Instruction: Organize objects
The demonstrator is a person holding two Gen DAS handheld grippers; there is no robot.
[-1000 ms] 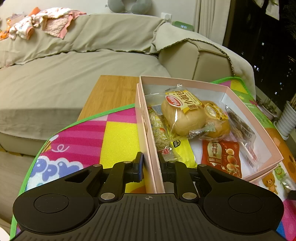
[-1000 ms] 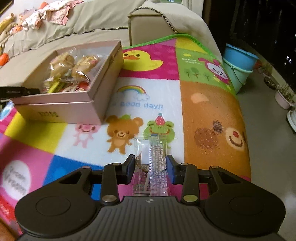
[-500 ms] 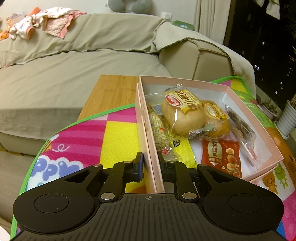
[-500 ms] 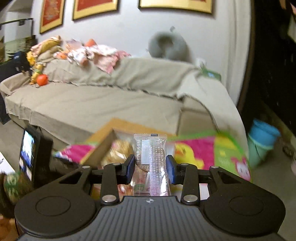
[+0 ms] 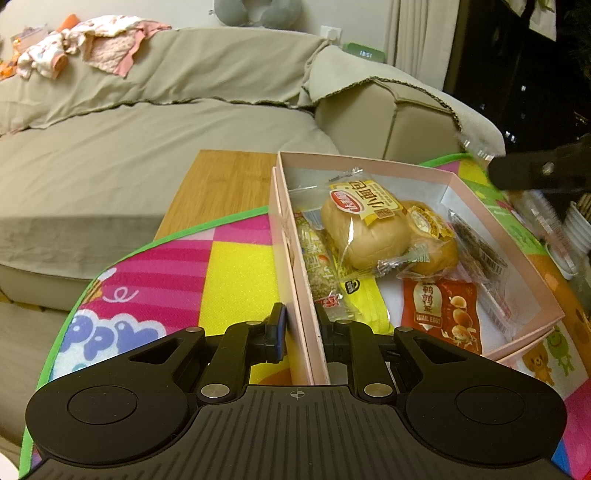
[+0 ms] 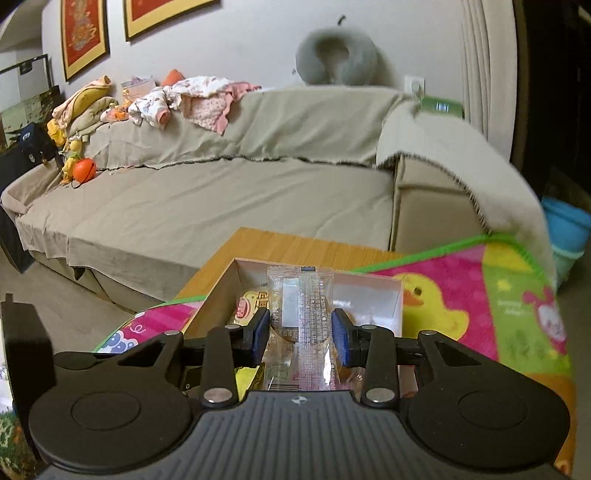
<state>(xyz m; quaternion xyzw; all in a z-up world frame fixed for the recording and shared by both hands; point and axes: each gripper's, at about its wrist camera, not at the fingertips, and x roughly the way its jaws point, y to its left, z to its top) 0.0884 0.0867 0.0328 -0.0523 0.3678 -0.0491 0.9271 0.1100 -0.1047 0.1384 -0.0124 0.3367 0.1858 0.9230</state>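
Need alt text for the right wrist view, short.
The right gripper is shut on a clear-wrapped snack packet, held above a pink box of snacks. The box sits on a colourful cartoon play mat; a beige-covered sofa with piled clothes fills the background.

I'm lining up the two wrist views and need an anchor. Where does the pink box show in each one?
Left wrist: the pink box fills centre to right, its near left wall clamped in the left tool.
Right wrist: the box sits low at centre, mostly hidden behind the clear snack packet held in the right tool.
Shared landmark: the grey neck pillow on the sofa back.
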